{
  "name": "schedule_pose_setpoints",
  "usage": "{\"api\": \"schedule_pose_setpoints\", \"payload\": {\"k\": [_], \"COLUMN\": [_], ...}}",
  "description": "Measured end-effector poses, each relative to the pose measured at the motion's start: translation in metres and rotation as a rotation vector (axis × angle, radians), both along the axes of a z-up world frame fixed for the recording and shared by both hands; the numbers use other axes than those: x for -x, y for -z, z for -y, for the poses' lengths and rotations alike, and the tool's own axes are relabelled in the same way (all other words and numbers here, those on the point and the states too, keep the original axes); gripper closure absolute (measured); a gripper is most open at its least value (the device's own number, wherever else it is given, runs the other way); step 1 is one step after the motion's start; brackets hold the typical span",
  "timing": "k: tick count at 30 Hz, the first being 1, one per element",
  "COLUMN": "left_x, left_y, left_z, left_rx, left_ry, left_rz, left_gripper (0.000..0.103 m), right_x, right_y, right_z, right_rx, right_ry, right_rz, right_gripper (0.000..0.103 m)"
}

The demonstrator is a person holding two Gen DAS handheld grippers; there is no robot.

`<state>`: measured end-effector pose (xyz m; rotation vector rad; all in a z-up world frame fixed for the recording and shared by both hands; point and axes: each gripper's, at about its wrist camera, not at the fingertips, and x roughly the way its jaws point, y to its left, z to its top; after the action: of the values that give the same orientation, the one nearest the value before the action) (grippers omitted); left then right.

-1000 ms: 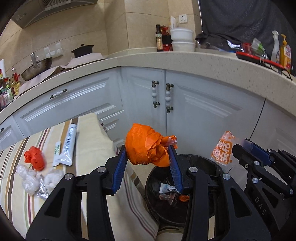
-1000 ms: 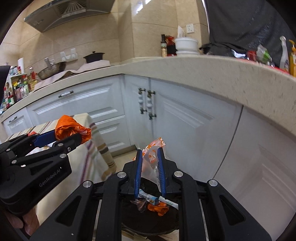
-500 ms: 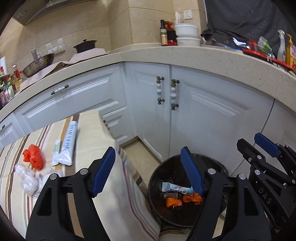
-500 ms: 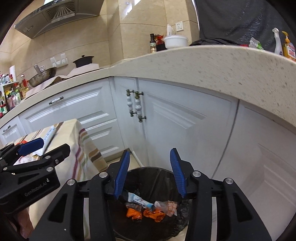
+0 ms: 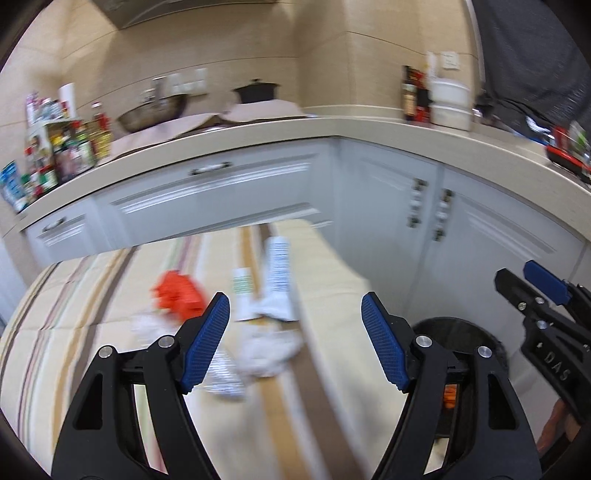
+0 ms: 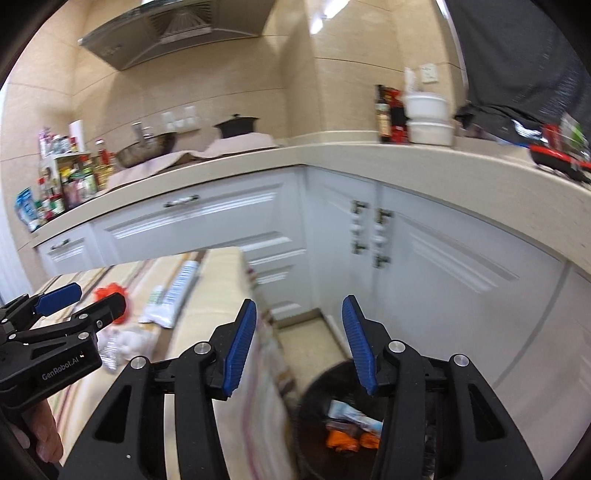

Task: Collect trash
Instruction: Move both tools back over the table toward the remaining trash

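The left gripper (image 5: 295, 321), jaws released and empty, faces the remaining trash (image 5: 266, 347) lying just ahead between them on the striped counter (image 5: 74, 332), nearer than the right gripper (image 6: 297, 328), likewise released, above the bin (image 6: 314, 391).

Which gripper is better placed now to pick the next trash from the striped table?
Probably the left gripper: open, empty, aimed at the white wad. The right gripper faces the black bin.

Premises: a home kitchen. Evidence: range hood (image 6: 173, 29) over tiled wall, L-shaped stone countertop (image 6: 424, 166) above white cabinets (image 6: 207, 221), wok and black pot (both blurred), condiment bottles (image 6: 70, 181).
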<state>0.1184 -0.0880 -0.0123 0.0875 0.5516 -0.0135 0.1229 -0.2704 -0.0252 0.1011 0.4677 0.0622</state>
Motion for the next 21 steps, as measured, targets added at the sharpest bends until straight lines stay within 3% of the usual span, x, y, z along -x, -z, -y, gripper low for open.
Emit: {"api": "schedule_pose_setpoints", "payload": {"k": [11,21], "left_x": [0.015,0.026], "left_y": [-0.003,0.002], "left_z": [-0.113,-0.174], "left_rx": [0.014,0.037], "left_ry": [-0.233,-0.332], "left_rz": [0.005,-0.004], "left_gripper": [0.031,0.031], "right_x": [-0.012,-0.026], "right_y": [-0.006,0.003], "right_z": [-0.08,-0.132], "right_rx": [0.033,0.064], "right_ry": [-0.165,-0.246], "right_rz": [-0.011,-0.059], "right_gripper": [0.053,0.053]}}
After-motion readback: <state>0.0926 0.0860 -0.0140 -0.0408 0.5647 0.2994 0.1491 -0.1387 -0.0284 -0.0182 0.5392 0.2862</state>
